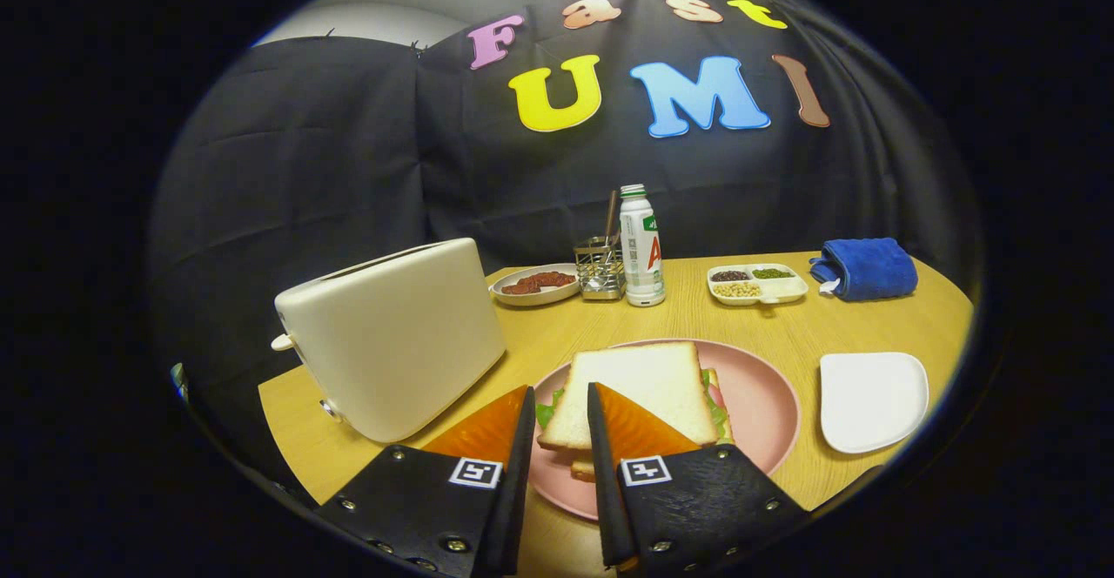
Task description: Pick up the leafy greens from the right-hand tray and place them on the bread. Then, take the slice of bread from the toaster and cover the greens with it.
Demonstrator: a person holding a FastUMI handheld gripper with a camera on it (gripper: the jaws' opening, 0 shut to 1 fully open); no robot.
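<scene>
Sandwich (pixel 640 395) just beyond gripper (pixel 560 399) — fingers slightly apart, empty.

On the table (pixel 566 334), near: plate (pixel 766 404) bearing the sandwich, top slice of bread (pixel 644 386) over leafy greens (pixel 717 411). Just before it, the gripper (pixel 557 404), fingers a little apart, nothing held between. Left of the plate: toaster (pixel 392 343). Right of the plate: tray (pixel 870 399). Far side, left to right: dish (pixel 535 284), wire holder (pixel 599 269), bottle (pixel 640 247) touching or just beside the holder, divided tray (pixel 757 284), folded cloth (pixel 866 267).
</scene>
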